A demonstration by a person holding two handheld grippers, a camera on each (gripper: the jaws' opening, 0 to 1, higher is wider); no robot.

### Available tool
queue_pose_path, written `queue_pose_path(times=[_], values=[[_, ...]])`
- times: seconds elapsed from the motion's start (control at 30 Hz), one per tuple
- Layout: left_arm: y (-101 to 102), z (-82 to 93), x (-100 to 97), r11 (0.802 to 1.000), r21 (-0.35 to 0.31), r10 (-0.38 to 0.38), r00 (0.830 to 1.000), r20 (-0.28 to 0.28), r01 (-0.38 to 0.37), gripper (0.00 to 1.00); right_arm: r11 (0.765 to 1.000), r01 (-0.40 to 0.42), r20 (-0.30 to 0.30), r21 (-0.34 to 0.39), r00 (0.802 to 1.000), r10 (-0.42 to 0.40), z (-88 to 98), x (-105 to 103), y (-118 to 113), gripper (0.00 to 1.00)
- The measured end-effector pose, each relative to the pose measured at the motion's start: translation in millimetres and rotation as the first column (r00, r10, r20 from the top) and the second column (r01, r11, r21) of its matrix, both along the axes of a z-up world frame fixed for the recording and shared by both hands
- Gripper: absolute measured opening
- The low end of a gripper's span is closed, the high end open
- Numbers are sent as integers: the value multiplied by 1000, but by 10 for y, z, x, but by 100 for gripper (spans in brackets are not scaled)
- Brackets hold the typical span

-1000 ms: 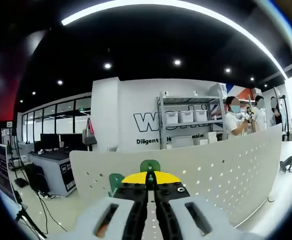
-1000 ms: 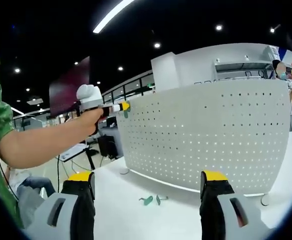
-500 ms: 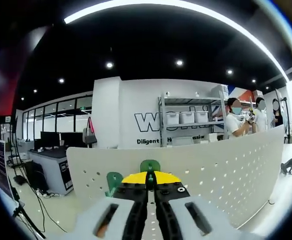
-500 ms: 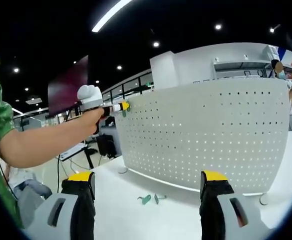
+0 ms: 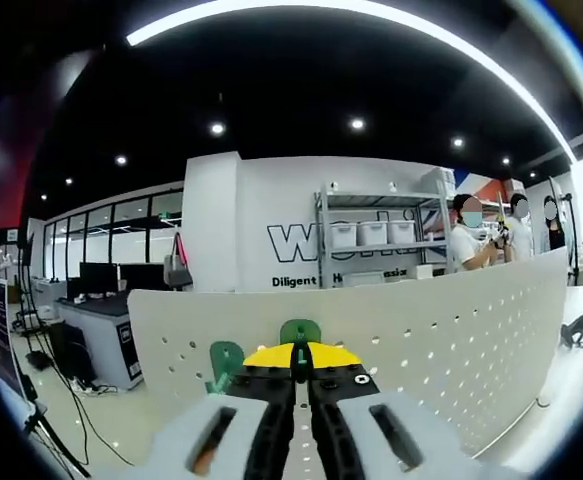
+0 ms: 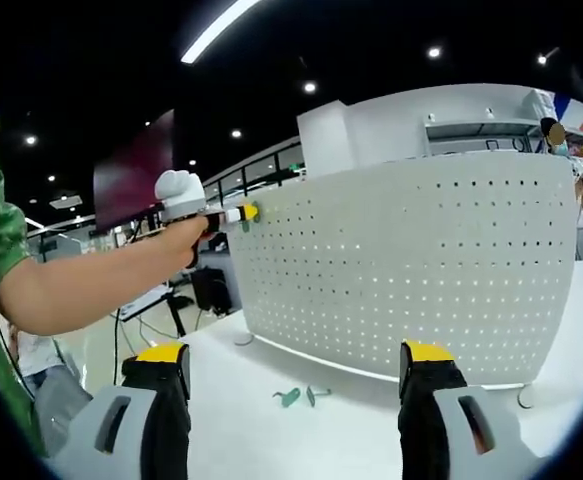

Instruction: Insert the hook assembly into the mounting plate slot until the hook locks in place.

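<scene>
- The board (image 6: 411, 270) is a big white sheet full of small holes. It stands upright on the table (image 6: 271, 440) and curves a little. It is the plate the hooks go into, and I think it stands up so hooks can hang off it.
- The table is white and flat. The board rests on it.
- The left gripper (image 5: 299, 362) is held high, right at the board's top corner. In the right gripper view it (image 6: 241, 213) sits at the end of a bare arm, touching that corner. I think it is up there because that is where the hook must go in.
- Its jaws are squeezed nearly together on a green hook (image 5: 299, 333). The hook's round top pokes up just past the yellow tips, against the board's top edge. I cannot tell if it has clicked in.
- A second green hook (image 5: 224, 357) is already on the board, just beside the left gripper.
- The right gripper (image 6: 293, 372) is low, in front of the board and well apart from it. Its jaws are spread wide with nothing between them. It looks like it is just waiting.
- Two spare hooks (image 6: 302, 396) lie on the table near the board's foot, maybe for later.
</scene>
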State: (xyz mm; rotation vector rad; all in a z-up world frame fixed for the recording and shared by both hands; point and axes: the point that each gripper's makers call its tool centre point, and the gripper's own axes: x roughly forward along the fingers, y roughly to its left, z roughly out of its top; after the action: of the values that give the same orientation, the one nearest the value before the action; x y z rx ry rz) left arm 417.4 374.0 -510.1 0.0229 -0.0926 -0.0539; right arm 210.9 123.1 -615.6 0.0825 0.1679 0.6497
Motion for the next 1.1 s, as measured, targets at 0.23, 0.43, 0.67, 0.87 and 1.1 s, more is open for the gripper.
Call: queue_pose_path(times=[0.23,0.43,0.67,0.87,1.1], values=[[2,-3,4,1000,2,1,1000,-1,-1,3,1000,-4,0,1,1000,4,0,5,15,88],[5,-38,5,1000,-2,1,1000,-7,-1,3,1000,-5,0,1,1000,5,2,-1,8,88],[1,-83,12,1000,-11,1,1000,-13,-1,3,1000,-5,-2,-4,1000,5,-4,-12,-2,88],[10,-96,19,1000,-19,4,1000,-10,-4,3,1000,-3,0,-7,1000,3,4,-11,-8,88],[10,-105,29,1000,-28,3,1000,-6,-3,3,1000,-3,-2,-8,1000,3,0,-11,-6,87]])
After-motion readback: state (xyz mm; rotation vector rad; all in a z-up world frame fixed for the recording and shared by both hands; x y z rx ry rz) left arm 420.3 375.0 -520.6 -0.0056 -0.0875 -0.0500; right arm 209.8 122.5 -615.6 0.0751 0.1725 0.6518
